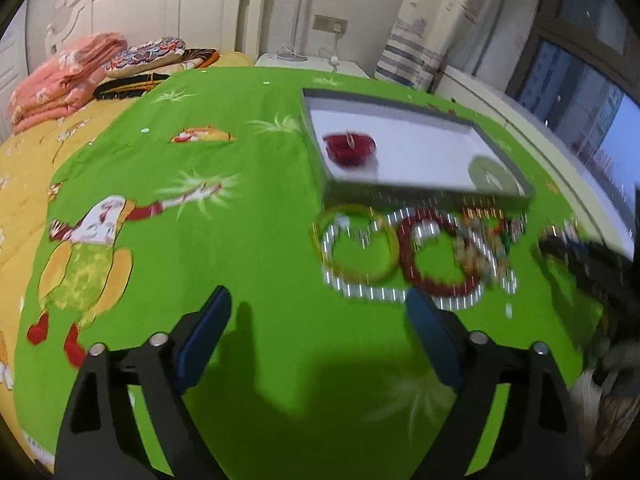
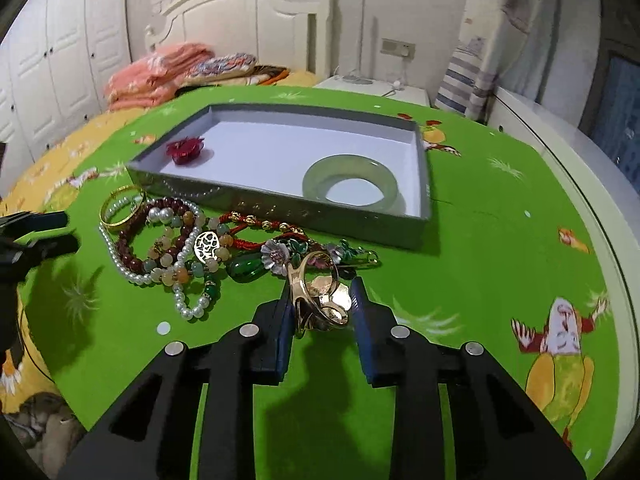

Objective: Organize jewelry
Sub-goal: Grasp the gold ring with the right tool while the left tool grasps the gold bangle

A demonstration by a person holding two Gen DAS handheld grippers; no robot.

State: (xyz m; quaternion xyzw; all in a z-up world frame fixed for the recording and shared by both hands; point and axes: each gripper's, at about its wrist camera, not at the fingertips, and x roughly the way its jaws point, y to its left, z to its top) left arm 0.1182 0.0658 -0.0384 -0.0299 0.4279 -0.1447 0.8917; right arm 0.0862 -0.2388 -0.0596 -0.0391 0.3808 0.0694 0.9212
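Gold brooch (image 2: 320, 298) clamped in right jaws, left jaws wide

Folded pink quilt (image 2: 154, 76), white headboard (image 2: 240, 8)

cloth (image 2: 480, 240) grn, cartoon print | tray (image 2: 280, 208) gry/wht | bangle (image 2: 352, 184) pale grn | brooch (image 2: 185, 148) red

Motion-blurred jewelry pile (image 1: 416, 252)
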